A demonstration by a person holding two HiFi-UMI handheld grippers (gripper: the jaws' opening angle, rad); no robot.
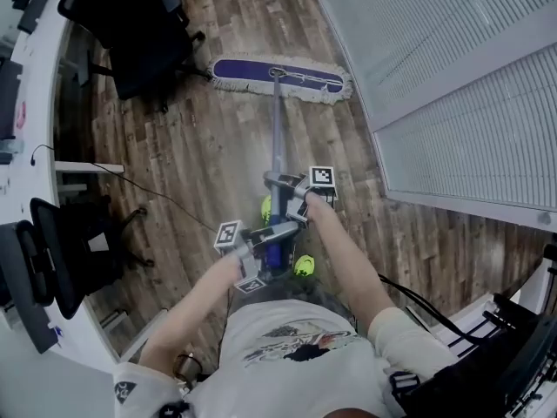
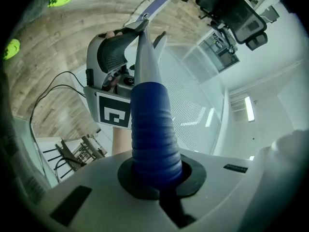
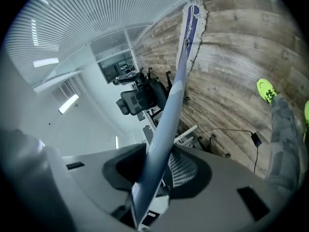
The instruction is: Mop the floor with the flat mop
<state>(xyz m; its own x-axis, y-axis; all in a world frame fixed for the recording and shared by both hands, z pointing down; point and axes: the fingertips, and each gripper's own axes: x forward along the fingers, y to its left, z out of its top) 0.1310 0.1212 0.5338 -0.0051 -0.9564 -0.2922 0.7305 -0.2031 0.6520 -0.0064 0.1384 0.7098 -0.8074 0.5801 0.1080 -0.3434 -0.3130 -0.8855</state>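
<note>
Your white T-shirt (image 1: 287, 342) has a dark chest print. Its left sleeve (image 1: 139, 377) carries a small dark emblem. Your trousers (image 3: 282, 129) are grey and mottled, and your shoes (image 1: 304, 266) are neon yellow-green. Your left gripper (image 1: 271, 249) and right gripper (image 1: 283, 184) have pale grey shells. Each carries a marker cube (image 1: 228, 235) of black-and-white squares. The right gripper's handle has a black textured panel (image 2: 113, 54). Black recessed sockets sit at the jaw bases.

Saw black office chair (image 1: 139, 33) upper left, beside white desk (image 1: 39, 103). Second chair (image 1: 61, 251) lower left. Black cable (image 1: 148, 192) lay between them. White blinds (image 1: 452, 50) filled right side.
</note>
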